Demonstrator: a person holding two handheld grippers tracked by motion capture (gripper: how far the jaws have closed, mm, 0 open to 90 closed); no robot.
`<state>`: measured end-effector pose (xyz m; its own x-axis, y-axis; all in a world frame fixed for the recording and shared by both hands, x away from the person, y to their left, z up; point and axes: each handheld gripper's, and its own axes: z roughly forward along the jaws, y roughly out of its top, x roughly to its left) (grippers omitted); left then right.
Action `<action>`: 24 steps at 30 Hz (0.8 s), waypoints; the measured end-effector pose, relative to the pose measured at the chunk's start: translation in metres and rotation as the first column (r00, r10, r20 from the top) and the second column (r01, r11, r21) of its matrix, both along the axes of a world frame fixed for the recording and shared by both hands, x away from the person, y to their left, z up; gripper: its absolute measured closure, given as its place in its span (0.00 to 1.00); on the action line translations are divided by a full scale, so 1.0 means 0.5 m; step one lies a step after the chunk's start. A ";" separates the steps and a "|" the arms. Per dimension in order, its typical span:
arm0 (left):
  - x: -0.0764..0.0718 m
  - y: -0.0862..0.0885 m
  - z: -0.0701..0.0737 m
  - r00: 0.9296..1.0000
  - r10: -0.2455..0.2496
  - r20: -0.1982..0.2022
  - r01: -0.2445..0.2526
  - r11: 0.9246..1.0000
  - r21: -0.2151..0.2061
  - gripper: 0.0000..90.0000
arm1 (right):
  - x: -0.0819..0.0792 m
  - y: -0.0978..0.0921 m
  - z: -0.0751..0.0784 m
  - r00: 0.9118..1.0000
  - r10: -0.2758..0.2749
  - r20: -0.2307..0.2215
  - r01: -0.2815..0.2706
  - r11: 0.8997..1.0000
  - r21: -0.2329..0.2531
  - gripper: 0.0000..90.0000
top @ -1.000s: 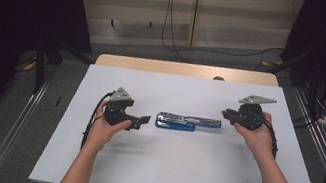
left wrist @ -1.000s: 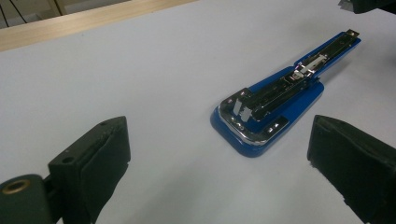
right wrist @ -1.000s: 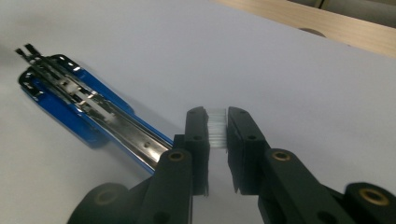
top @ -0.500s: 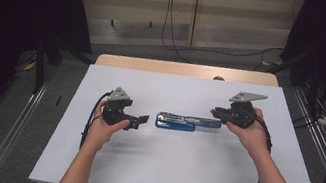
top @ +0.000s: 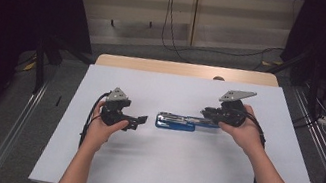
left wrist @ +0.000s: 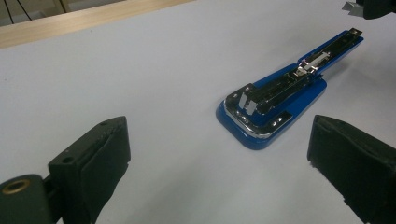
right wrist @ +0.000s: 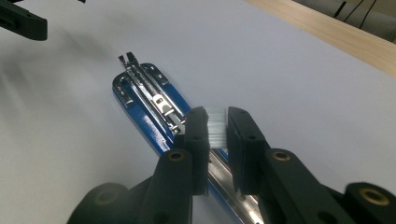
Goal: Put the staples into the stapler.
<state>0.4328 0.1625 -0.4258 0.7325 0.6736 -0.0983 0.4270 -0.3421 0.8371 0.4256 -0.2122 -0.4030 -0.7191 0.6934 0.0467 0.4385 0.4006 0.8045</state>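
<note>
High view: right gripper (top: 205,114) pinching staples over mid-table stapler (top: 177,122); left gripper (top: 141,120) spread, bare sheet around.

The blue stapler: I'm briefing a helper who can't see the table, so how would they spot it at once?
Start from the white table top and go to its middle, between the left gripper and the right gripper. There lies the blue stapler, opened flat, its wide base end towards the left gripper. Its bright blue body and shiny metal staple channel set it apart from the black grippers.
</note>
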 end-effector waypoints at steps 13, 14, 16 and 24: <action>-0.006 0.010 -0.002 1.000 0.006 -0.004 -0.006 1.000 0.009 0.07 | 0.014 0.031 -0.001 0.997 0.082 -0.001 -0.082 0.996 -0.017 0.88; -0.007 0.009 -0.002 1.000 0.006 -0.006 -0.006 1.000 0.010 0.07 | 0.015 0.034 0.000 0.996 0.087 0.000 -0.087 0.996 -0.017 0.88; -0.007 0.009 -0.004 1.000 0.006 -0.008 -0.005 1.000 0.013 0.07 | 0.017 0.040 0.002 0.995 0.101 0.001 -0.101 0.995 -0.020 0.88; -0.007 0.011 -0.004 1.000 0.003 -0.009 -0.003 1.000 0.016 0.07 | 0.027 0.060 0.001 0.989 0.147 -0.001 -0.147 0.989 -0.025 0.88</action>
<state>0.4291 0.1681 -0.4280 0.7296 0.6774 -0.0937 0.4353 -0.3544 0.8276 0.4393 -0.1821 -0.4024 -0.8134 0.5810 0.0300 0.3728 0.4809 0.7936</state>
